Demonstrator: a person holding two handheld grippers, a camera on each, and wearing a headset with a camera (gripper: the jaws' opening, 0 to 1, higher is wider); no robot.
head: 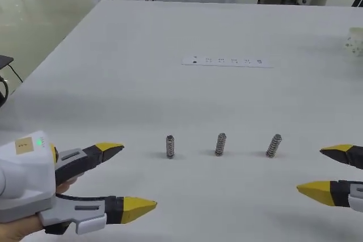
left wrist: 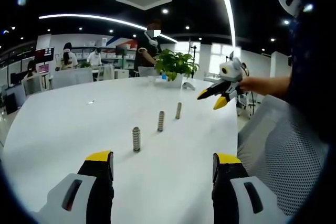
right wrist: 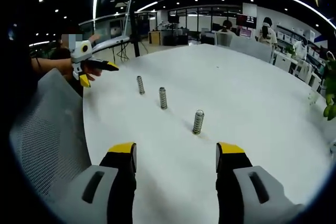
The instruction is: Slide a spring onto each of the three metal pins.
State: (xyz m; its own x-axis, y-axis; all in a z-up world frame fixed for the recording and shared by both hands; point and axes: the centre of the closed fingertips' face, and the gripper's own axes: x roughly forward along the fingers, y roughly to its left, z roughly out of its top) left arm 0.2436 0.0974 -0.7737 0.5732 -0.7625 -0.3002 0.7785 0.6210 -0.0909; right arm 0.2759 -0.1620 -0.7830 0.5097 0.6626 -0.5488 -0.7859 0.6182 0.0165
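While left claw (head: pixel 138 175) and right claw (head: pixel 310 169) gape (wide), springs (head: pixel 220 144) stand upright

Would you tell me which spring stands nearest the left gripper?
The leftmost spring in the head view, just beyond the left gripper; the middle spring and rightmost spring stand farther along the row.

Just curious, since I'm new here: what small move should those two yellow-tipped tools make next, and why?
Probably just draw both back from the table. The left tool and right tool are open and empty, and all three springs already stand upright in a row, so the job looks done.
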